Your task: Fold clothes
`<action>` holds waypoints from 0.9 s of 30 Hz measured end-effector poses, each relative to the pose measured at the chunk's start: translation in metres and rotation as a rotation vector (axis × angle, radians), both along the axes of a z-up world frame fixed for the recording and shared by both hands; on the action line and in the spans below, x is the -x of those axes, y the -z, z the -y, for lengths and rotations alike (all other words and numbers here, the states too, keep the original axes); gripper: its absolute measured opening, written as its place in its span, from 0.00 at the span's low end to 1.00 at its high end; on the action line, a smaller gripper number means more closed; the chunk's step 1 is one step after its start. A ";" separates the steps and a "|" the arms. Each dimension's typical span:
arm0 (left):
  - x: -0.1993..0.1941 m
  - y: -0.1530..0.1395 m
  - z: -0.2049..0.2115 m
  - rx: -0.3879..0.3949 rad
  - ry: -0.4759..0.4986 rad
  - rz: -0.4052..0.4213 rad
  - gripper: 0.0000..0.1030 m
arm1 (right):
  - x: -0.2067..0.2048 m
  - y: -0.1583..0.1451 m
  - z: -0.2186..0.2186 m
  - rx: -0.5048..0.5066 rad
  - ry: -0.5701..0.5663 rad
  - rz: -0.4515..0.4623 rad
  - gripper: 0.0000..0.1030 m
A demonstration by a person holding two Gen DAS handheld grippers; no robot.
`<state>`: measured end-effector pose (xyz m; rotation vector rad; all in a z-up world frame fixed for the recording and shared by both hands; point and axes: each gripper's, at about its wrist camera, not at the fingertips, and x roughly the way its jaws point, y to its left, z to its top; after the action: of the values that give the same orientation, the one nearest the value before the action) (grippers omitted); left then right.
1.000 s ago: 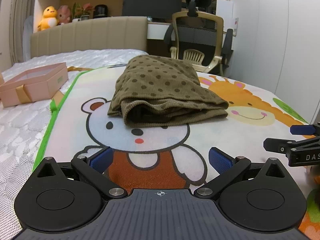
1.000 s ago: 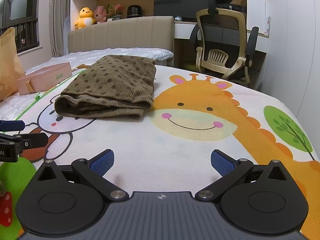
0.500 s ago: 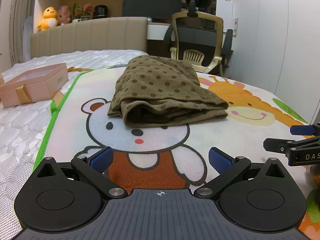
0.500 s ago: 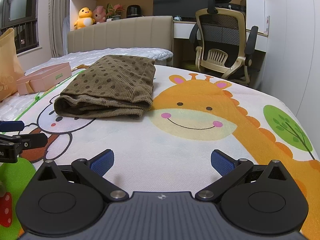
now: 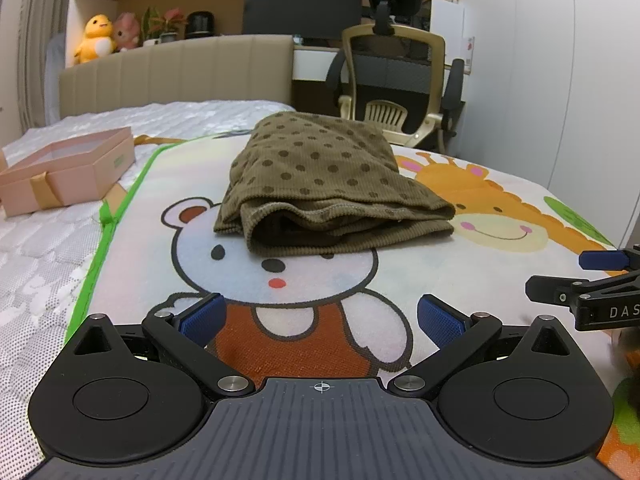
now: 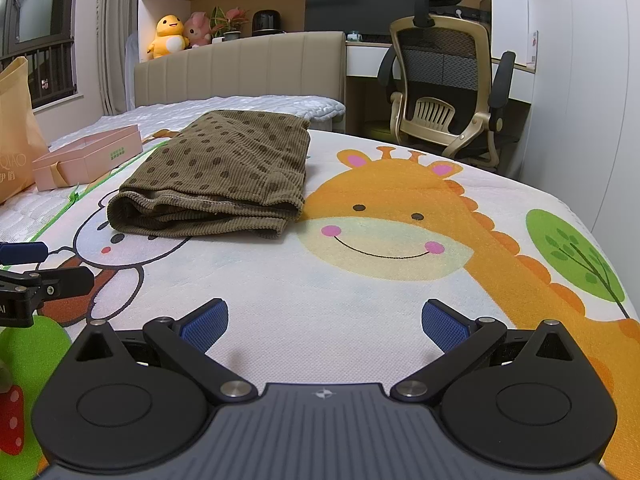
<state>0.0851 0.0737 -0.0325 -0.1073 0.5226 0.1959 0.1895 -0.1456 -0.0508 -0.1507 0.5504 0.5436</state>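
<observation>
**Both jaws released, garment folded on mat**

The jaws of the left gripper (image 5: pixel 321 318) stand wide apart and hold nothing; the jaws of the right gripper (image 6: pixel 325 322) likewise stand wide apart and empty. Each gripper's blue pads sit low in its own frame, above the printed mat (image 5: pixel 400 272).

The brown dotted garment (image 5: pixel 320 184) lies folded at the centre of the left wrist view, its near edge across the top of the bear print and its right corner touching the giraffe print. In the right wrist view the garment (image 6: pixel 224 176) sits centre left, well apart from both sets of pads. Bare mat lies between the pads and the garment's near edge in both views.

The mat's green border (image 5: pixel 100 256) runs along the left of the left wrist view, with quilted mattress beyond it. A pink box (image 5: pixel 68 176) rests on that mattress at the left, clear of the mat. The mat's far right edge curves down at the right of the right wrist view.

Readable writing: "DAS" on the other gripper at the right edge of the left wrist view; "QIAO" on a tan bag (image 6: pixel 14 136) at the far left of the right wrist view.

Against the earlier frames, garment, box and both grippers show no visible shift.
</observation>
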 end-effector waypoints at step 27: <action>0.012 -0.008 0.010 -0.012 0.016 0.070 1.00 | 0.003 -0.001 -0.001 0.008 0.009 0.021 1.00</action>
<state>0.0728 0.0634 -0.0244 -0.0976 0.4518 0.1792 0.1861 -0.1450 -0.0494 -0.1617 0.5324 0.5302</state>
